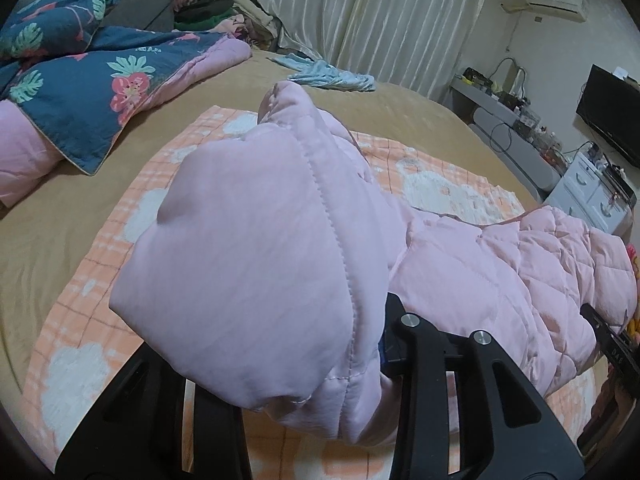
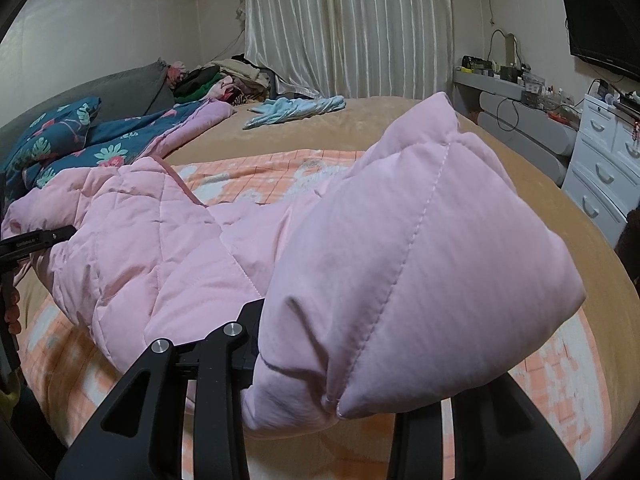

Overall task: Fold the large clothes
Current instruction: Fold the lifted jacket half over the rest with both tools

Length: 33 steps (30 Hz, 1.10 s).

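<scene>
Left wrist view: the left tongs [image 1: 316,360] are gripping a puffy pink quilted jacket [image 1: 256,264] by one corner, its stitched seam running down the middle of the bunched fabric that is covering the fingertips. The garment is hanging above an orange checked blanket [image 1: 80,320] with white cloud shapes, which is lying on a tan-covered bed [image 1: 60,220]. The rest of the jacket is stretching away to the right, where the black frame of the right tongs [image 1: 612,344] is showing at the edge.

Right wrist view: the right tongs [image 2: 320,376] are clamping the other corner of the same jacket [image 2: 400,248], the padded fabric bulging up and over the jaws so the fingertips are hidden. The quilted body is trailing off to the left, sagging close above the blanket [image 2: 256,172], toward the left tongs [image 2: 36,240], beside which a person's fingers [image 2: 14,312] are curling around a black handle.

A navy floral duvet [image 1: 76,92] with a pink lining is lying heaped at the far left of the bed. A light blue garment [image 2: 296,108] is resting on the far side, near striped cream curtains [image 2: 348,28]. A white drawer unit [image 2: 608,168] is standing at the right, below a dark television [image 2: 600,28].
</scene>
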Motion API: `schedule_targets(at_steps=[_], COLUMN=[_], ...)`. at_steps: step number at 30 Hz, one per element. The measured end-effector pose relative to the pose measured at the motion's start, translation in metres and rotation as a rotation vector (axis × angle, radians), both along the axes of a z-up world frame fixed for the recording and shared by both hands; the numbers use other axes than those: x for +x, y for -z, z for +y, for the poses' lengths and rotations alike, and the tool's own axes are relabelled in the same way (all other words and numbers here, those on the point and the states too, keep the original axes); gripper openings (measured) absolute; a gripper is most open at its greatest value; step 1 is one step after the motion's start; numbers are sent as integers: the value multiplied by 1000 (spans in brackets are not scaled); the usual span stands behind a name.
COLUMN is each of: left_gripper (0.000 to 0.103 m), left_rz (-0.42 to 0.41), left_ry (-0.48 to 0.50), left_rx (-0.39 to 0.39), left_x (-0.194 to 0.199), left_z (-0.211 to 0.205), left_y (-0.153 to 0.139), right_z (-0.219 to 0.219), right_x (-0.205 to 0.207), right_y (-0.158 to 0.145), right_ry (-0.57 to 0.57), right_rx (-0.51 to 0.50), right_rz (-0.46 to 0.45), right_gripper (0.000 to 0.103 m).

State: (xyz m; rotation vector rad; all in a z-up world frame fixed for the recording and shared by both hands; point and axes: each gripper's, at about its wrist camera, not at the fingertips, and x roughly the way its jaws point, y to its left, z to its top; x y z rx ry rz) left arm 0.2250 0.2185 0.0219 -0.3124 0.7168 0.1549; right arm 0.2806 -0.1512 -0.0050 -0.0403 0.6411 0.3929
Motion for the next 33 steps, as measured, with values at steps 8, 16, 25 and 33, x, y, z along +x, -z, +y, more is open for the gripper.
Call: schedule_targets(at_steps=[8,16,25,33], left_gripper=[28,29,30,35], left_rz=[10,19,44,67], left_ry=[12,16,18,-4], left_rx=[24,41,71,66], left_x=[-21,-39,-55,-63], left_z=[-2,-4,-8,-5], left_y=[4,12,28,52], right_z=[-6,-15,-22,-34], right_x=[-31,-48,-54,-46], right_y=[6,14,28,52], right_ry=[3,11,27,65], right_rx=[-5,10,31,73], right_rz=[1,16,49,117], right_gripper=[33,33,34,38])
